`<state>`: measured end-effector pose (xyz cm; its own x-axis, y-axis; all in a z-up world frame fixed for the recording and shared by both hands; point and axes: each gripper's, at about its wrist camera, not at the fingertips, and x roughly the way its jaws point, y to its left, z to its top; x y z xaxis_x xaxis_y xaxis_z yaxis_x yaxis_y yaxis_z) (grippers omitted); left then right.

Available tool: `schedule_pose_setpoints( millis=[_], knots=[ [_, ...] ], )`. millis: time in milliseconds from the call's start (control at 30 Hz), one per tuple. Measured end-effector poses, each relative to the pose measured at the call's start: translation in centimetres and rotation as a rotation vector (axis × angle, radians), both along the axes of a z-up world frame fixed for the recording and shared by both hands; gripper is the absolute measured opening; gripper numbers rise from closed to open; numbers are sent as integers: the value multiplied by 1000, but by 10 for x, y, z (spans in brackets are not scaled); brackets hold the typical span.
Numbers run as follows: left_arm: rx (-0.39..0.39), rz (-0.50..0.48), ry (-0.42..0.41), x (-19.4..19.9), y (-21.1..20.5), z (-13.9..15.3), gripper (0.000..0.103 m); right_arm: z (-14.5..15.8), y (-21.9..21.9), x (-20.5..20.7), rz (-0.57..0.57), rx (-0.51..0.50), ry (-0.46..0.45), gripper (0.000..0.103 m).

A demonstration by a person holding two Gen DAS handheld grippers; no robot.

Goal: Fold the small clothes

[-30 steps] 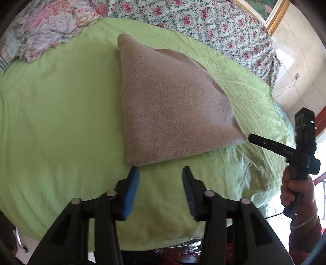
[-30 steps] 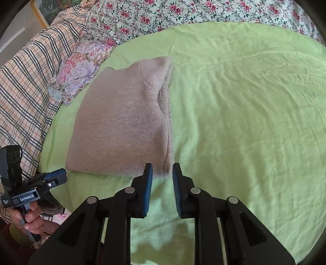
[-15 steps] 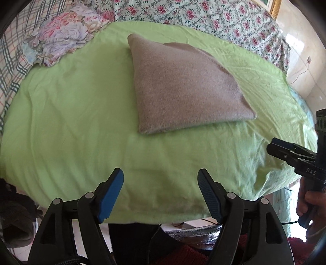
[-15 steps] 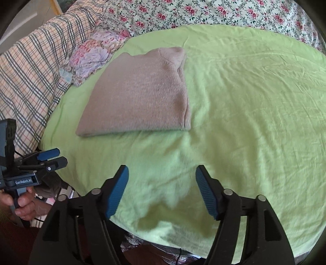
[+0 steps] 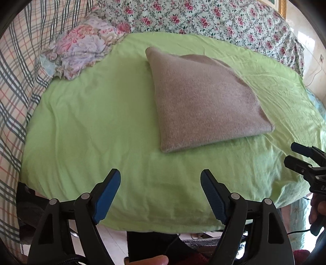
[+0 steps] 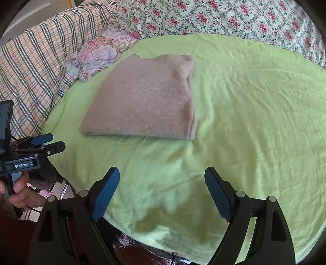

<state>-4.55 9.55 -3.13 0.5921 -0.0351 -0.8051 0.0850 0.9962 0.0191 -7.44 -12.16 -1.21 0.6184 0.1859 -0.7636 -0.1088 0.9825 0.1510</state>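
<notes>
A beige knitted garment (image 5: 203, 102) lies folded into a flat rectangle on the green sheet (image 5: 91, 122); it also shows in the right wrist view (image 6: 146, 97). My left gripper (image 5: 161, 193) is open and empty, held back above the sheet's near edge, well short of the garment. My right gripper (image 6: 162, 191) is open and empty, also back from the garment. The right gripper shows at the right edge of the left wrist view (image 5: 305, 161). The left gripper shows at the left edge of the right wrist view (image 6: 40, 144).
A crumpled floral cloth (image 5: 81, 46) lies at the sheet's far left corner. A plaid blanket (image 6: 30, 61) covers the left side and a rose-print cover (image 6: 224, 18) runs along the back. The floor shows beyond the near edge (image 5: 114, 238).
Both grippers have opened wide and drawn back from the garment's near edge. The folded garment stays flat on the sheet.
</notes>
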Motion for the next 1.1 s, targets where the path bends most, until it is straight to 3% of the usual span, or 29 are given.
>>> schedule_pose_setpoints(
  millis=[500,1100],
  knots=[
    [104,16,17,33,-13,0,86,3,2,37,-13,22,17,87],
    [97,4,-26,61,-24,18,90,22,-2,69,-16,27,-11,87]
  ],
)
